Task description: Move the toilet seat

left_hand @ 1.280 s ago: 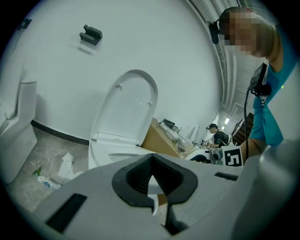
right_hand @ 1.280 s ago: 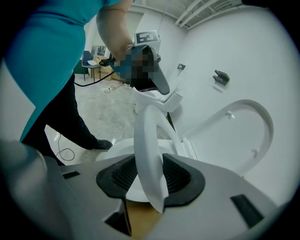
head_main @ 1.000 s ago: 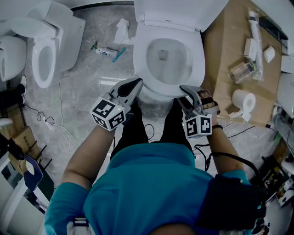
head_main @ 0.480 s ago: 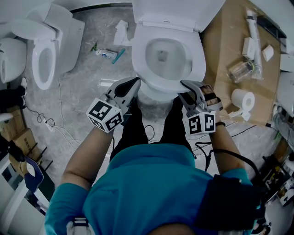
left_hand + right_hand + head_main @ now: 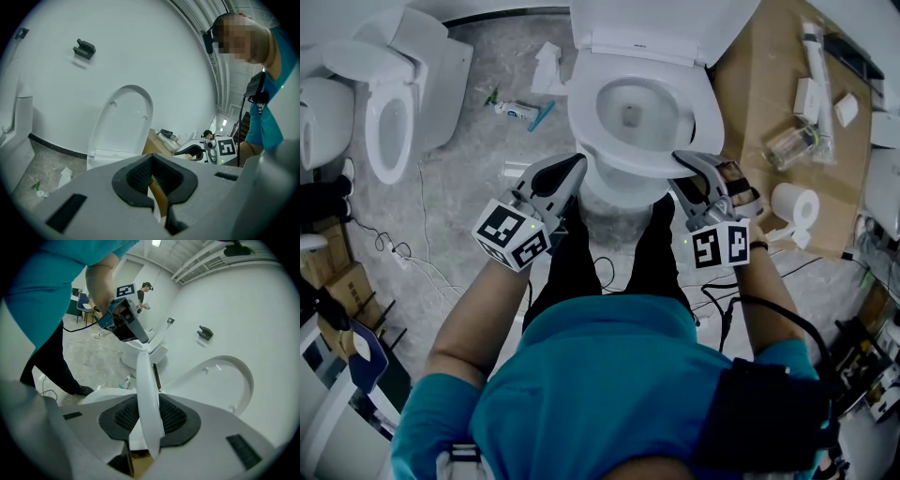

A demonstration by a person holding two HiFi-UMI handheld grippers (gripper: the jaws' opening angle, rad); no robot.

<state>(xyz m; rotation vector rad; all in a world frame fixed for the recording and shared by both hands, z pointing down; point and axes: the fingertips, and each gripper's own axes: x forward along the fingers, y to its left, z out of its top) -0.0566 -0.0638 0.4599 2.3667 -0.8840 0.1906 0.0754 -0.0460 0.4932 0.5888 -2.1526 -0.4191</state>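
Closing just now on the toilet seat [image 5: 146,376], the jaws of our right gripper [image 5: 148,401] stand partly apart. The seat's white rim runs edge-on between the ribbed pads [image 5: 176,416], which press on it from both sides. We hold that rim at the seat's front corner on this gripper's side, and the front is lifted off the bowl [image 5: 614,187] below.

Across the seat's front, our left gripper [image 5: 574,167] meets the opposite corner. Its jaws are nearly together, leaving only a narrow slit. A white sliver [image 5: 151,185] shows in that slit, perhaps the seat's rim, but we cannot tell whether the pads pinch it.

Beyond both grippers the lid [image 5: 661,23] stands upright. Out past the right gripper's outer side lies a sheet of cardboard [image 5: 759,131] with a toilet roll [image 5: 795,204] on it. Well away on the left gripper's outer side stands a second toilet [image 5: 389,127].
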